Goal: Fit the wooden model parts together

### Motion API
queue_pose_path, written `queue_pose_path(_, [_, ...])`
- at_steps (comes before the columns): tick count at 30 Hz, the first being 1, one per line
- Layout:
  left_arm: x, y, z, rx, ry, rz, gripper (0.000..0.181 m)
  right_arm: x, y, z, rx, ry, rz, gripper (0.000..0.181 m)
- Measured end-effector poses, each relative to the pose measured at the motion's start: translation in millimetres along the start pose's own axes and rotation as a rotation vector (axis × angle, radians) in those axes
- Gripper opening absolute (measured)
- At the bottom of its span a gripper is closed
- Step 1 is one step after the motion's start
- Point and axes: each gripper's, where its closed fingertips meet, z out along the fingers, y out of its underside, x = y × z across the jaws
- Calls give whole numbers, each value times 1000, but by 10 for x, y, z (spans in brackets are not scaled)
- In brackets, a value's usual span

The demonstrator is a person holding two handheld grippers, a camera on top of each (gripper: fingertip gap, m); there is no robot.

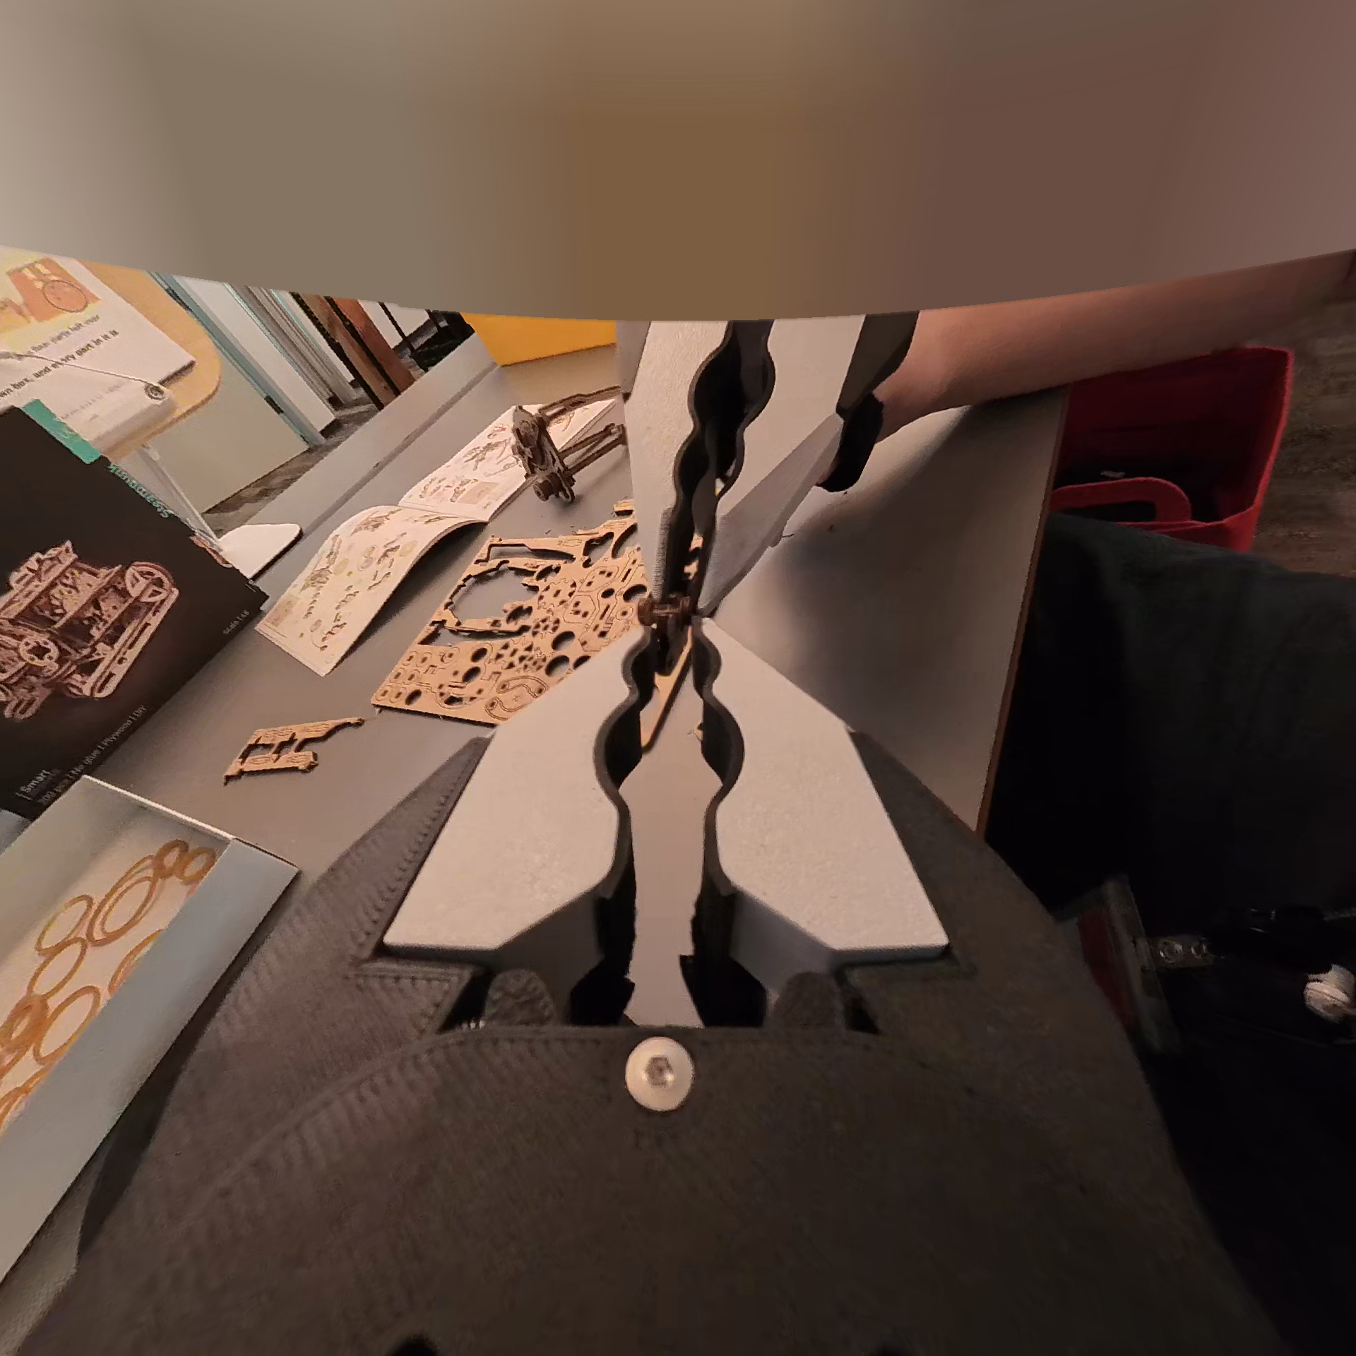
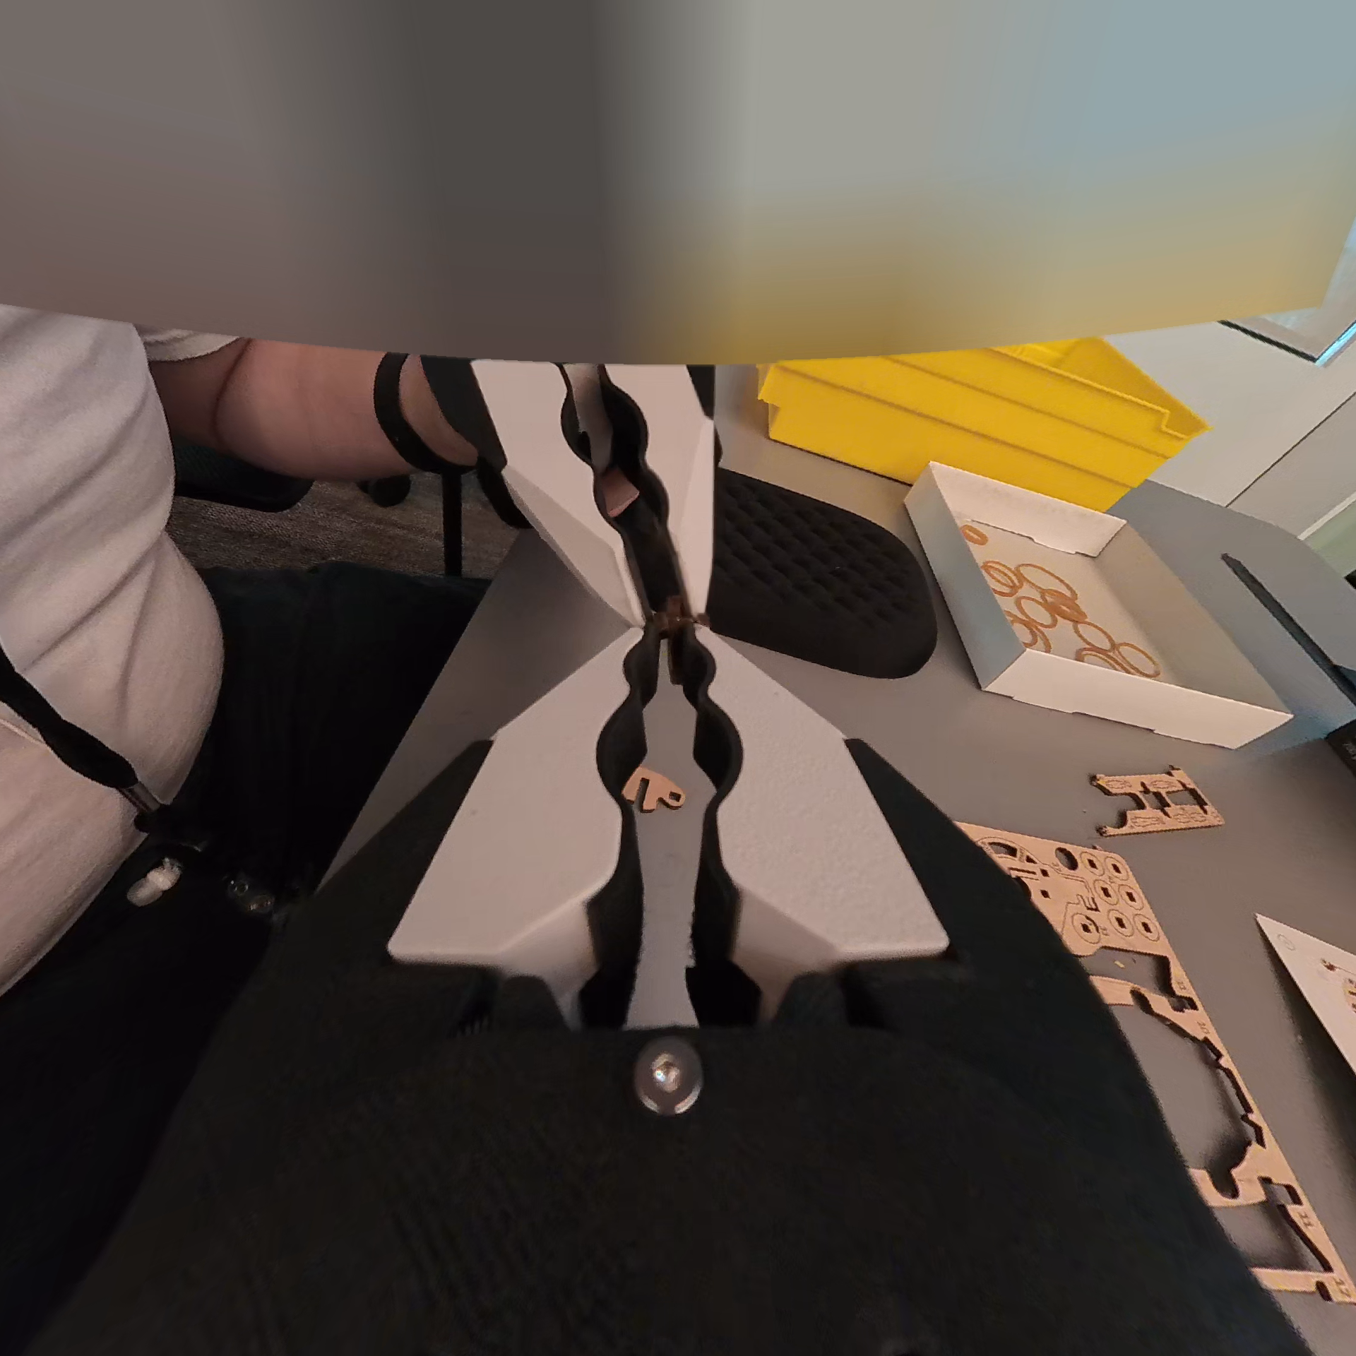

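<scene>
Two grippers are meeting tip to tip over the table edge [image 1: 1027,587].
Left gripper [image 1: 664,646] is pinching a flat wooden strip [image 1: 664,704]; right gripper [image 2: 671,646] is clamping a small pin part [image 1: 662,607] crosswise against the strip's tip.

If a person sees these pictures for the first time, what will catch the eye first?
First, the two grippers meeting tip to tip above the table edge: the left gripper holds a flat wooden strip, the right gripper a small wooden pin piece. Next, the punched-out wooden sheet lies on the grey table, and a bright yellow bin stands at its far side.
</scene>
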Motion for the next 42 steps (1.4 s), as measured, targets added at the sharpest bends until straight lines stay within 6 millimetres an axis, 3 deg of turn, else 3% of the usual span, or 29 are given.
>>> queue_pose_path(8, [-51,-51,-21,28,-22,24,28,-49,-37,-14,11,-22,-34,4])
queue_pose_path(13, [87,-76,-26,37,63,82,14,-118,-54,-31,17,-60,-70,4])
queue_pose_path(17, [110,-52,-20,25,73,98,13,-137,-25,-26,8,-76,-76,4])
queue_pose_path(42, [77,-59,-25,38,22,103,11,-110,-33,-29,7,-53,-91,6])
